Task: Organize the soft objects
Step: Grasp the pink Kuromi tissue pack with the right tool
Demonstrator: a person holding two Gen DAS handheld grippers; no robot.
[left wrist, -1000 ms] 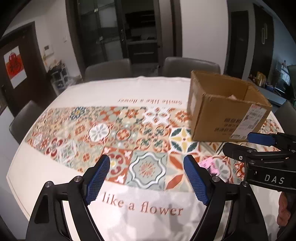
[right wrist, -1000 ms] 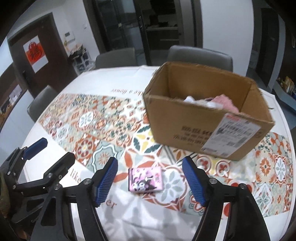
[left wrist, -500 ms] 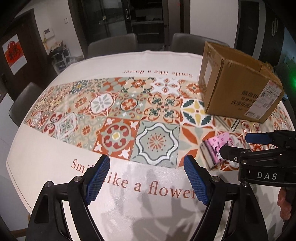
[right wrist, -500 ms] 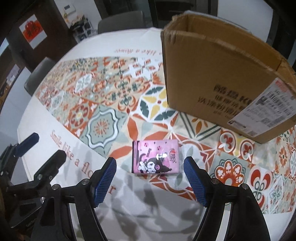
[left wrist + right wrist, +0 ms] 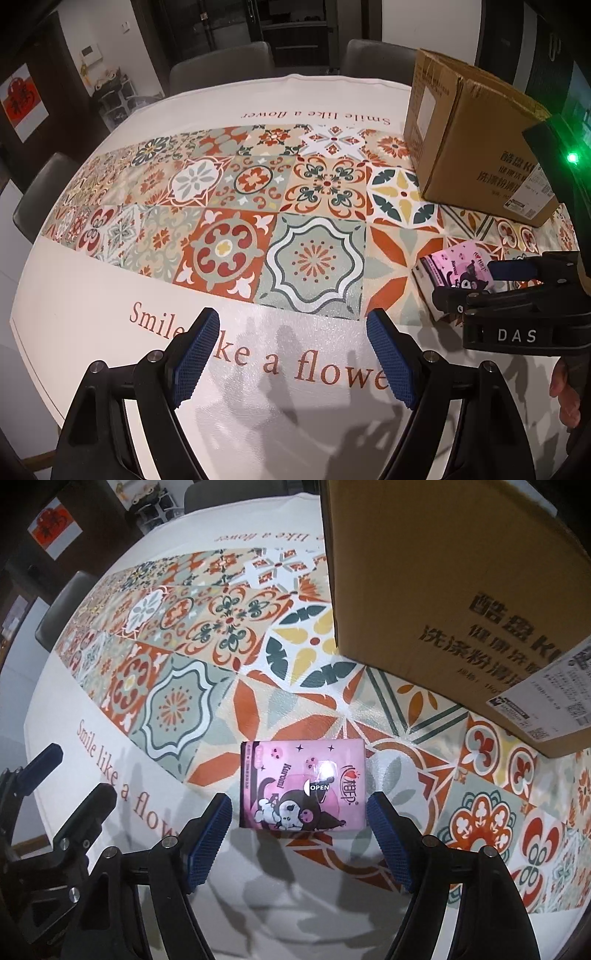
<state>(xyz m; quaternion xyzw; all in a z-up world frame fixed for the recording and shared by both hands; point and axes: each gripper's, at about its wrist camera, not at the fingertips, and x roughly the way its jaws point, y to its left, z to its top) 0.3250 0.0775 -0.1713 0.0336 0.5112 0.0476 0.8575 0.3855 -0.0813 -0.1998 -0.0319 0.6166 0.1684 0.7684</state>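
Note:
A pink tissue pack [image 5: 302,783] with a cartoon print lies flat on the patterned tablecloth, in front of a brown cardboard box [image 5: 454,590]. My right gripper [image 5: 299,840] hangs just above the pack's near edge, open, blue pads wider apart than the pack and not touching it. In the left wrist view the same pack [image 5: 448,266] shows at the right, partly hidden by the right gripper's black body [image 5: 517,314]. The left gripper [image 5: 295,354] is open over the cloth's "like a flower" lettering, nothing between its fingers. The box [image 5: 469,144] stands at the far right there.
The round table [image 5: 74,306] carries a white cloth with a band of coloured tile patterns. Grey chairs [image 5: 221,66] ring its far and left sides. A hand [image 5: 565,391] shows at the right edge. Dark doors and a shelf stand behind.
Both grippers have sunk toward the table and tipped downward. The tissue pack now lies close between the right gripper's pads, and the box's inside is out of sight.

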